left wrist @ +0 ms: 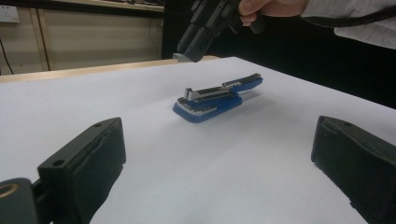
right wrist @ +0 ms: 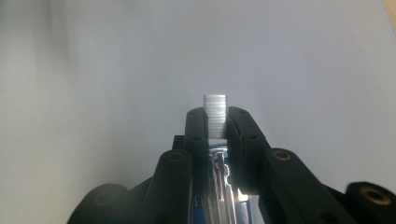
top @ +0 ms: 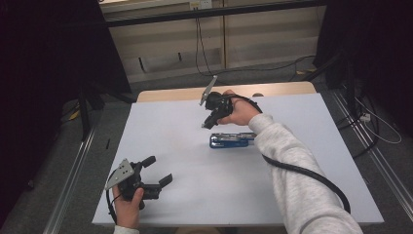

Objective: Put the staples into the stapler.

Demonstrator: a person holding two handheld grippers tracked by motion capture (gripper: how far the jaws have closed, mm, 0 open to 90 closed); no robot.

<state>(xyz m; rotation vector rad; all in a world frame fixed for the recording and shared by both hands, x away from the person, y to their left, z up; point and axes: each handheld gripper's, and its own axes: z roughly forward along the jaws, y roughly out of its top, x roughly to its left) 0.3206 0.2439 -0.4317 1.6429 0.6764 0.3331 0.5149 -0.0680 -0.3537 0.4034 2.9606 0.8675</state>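
Note:
A blue stapler [top: 233,140] lies on the white table [top: 170,126], its top arm swung open and the metal channel showing [left wrist: 210,100]. Just above its left end, my right gripper [top: 207,124] points down at the table, shut on a short silver strip of staples [right wrist: 215,109] that sticks out past its jaw tips. The same gripper [left wrist: 196,46] hangs over the stapler's far side in the left gripper view. Near the table's front left, my left gripper [top: 159,169] is held low with its jaws wide apart and nothing between them [left wrist: 219,140].
The table's wooden back edge [top: 195,92] shows beyond the white surface. A thick black cable [top: 311,175] trails along the right sleeve. Dark curtains and floor rails flank the table on both sides.

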